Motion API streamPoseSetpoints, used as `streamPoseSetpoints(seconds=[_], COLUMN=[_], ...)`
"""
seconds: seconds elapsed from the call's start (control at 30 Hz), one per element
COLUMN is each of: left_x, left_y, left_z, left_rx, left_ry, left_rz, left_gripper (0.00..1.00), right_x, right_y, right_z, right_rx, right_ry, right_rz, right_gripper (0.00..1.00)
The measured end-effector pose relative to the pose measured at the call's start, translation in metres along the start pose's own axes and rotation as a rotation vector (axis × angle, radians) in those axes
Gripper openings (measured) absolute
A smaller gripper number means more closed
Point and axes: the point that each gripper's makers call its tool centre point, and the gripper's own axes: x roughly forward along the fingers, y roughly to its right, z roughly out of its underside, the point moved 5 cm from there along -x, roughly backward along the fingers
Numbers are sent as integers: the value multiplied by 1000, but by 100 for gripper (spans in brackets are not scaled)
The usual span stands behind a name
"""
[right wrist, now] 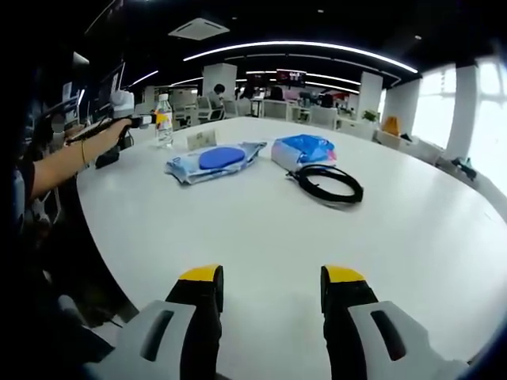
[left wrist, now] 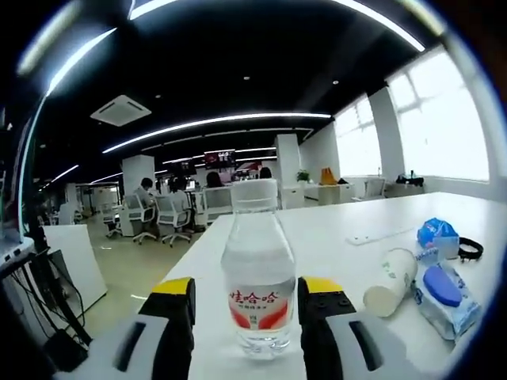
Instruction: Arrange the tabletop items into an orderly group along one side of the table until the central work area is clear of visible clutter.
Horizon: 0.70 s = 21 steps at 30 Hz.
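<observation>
- In the left gripper view, we see the left gripper (left wrist: 245, 305) with its yellow-tipped black jaws standing on either side of a clear plastic water bottle (left wrist: 257, 277) with a red and white label; the jaws sit close to the ribbed sides, but we cannot tell whether they press on it.
- The bottle stands upright near the edge of the smooth white counter (left wrist: 333, 229), its white cap at the top.
- To the right of it lies a white paper cup (left wrist: 390, 283) on its side, and just beyond that a soft pack of wet wipes with a blue oval lid (left wrist: 444, 297).
- Farther back sits a crinkled blue plastic bag (left wrist: 437, 233), with a black coiled cable (left wrist: 470, 248) beside it.
- In the right gripper view, the right gripper (right wrist: 271, 305) hangs released over bare counter, its jaws apart with nothing between them.
- Past it, in the middle of the counter, we see the cable looped in a flat ring, the blue bag just behind it and the wipes pack to their left.
- At the far left edge a person's hand (right wrist: 119, 131) holds the left gripper by the bottle.
</observation>
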Motion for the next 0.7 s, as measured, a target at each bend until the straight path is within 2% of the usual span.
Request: streamPoseSetpoints(seconds=[0.13, 0.33, 0.5, 0.7], left_x=[6, 12, 13, 15], left_y=[6, 8, 7, 8], left_z=[4, 5, 8, 9], left_rx=[24, 8, -8, 2], left_ry=[-5, 6, -9, -10], left_rz=[-7, -7, -18, -18], left_gripper=[48, 47, 46, 46], right_x=[2, 3, 2, 3], right_y=[0, 3, 5, 6], right_z=[0, 2, 2, 3], right_rx=[-1, 5, 9, 7], right_ry=[-4, -5, -7, -11], right_rz=[-3, -2, 2, 4], right_gripper=[47, 47, 47, 47])
